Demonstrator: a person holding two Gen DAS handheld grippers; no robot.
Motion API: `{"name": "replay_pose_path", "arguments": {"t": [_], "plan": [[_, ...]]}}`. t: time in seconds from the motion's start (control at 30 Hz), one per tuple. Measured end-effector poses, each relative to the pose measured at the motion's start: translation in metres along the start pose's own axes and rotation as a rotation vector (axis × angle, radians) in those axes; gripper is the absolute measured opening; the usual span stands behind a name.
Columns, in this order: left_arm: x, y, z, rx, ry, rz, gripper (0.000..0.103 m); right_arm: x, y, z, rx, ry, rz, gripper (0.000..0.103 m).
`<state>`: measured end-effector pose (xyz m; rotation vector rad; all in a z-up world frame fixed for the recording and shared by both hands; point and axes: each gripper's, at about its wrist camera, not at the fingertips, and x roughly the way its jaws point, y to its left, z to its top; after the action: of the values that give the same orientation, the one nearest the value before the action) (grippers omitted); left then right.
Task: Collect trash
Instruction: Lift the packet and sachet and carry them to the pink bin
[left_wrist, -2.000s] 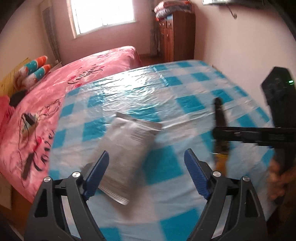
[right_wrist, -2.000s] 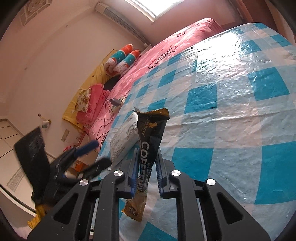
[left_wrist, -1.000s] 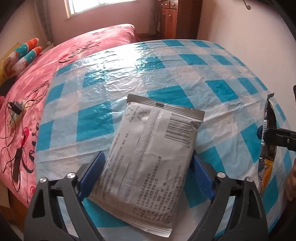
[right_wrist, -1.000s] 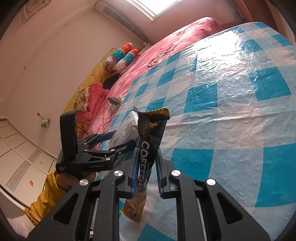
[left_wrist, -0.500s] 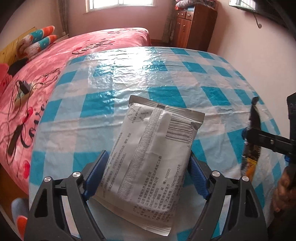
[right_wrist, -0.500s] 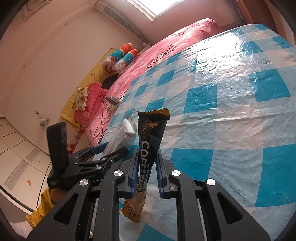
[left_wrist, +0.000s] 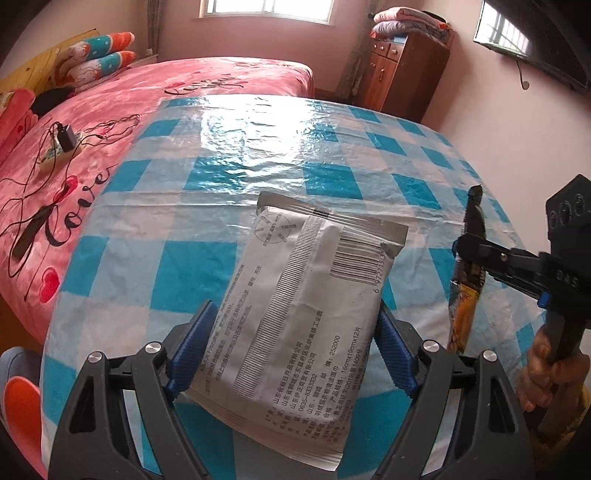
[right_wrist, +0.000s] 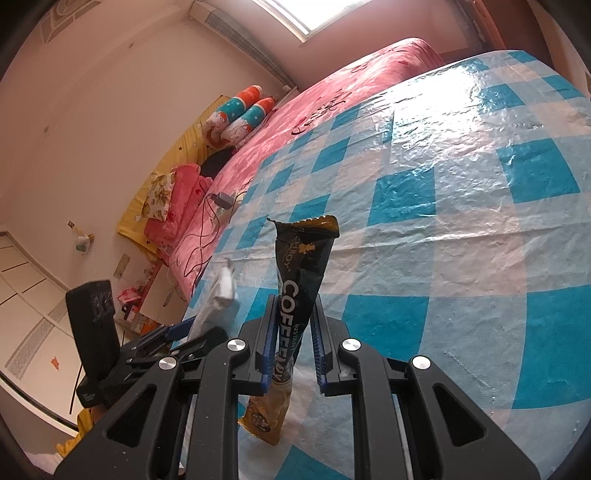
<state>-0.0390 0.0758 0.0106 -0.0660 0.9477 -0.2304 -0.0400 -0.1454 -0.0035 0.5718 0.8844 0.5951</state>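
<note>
Left tongs (left_wrist: 295, 350) clamped on grey pouch (left_wrist: 306, 317), blue pads pressing both long edges, jaws just closed a little onto it; pouch lifted above desk (left_wrist: 236, 147), barcode side up. Right tongs (right_wrist: 293, 350) narrow, gripping black coffee sachet (right_wrist: 301, 280) upright, torn top uppermost, gold lower end hanging below pads. Blue-and-white checked plastic cloth (right_wrist: 461, 177) covers desk. Pink bed (left_wrist: 110, 110) beyond, wooden cabinet (left_wrist: 410, 74) by far wall.
</note>
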Motion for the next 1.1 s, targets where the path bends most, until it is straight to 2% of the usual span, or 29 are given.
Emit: {"name": "replay_pose_path", "arguments": {"t": [0.27, 0.7, 1.1], "plan": [[-0.015, 0.019, -0.015, -0.049, -0.022, -0.013, 0.082, 0.003, 0.002, -0.002, 0.023, -0.003, 0.039, 0.018], [-0.046, 0.046, -0.034, -0.114, -0.075, -0.066, 0.082, 0.024, 0.023, -0.005, 0.023, 0.039, 0.044, 0.018], [-0.067, 0.083, -0.057, -0.178, -0.100, -0.096, 0.082, 0.045, 0.072, -0.012, -0.029, 0.060, 0.066, 0.018]]}}
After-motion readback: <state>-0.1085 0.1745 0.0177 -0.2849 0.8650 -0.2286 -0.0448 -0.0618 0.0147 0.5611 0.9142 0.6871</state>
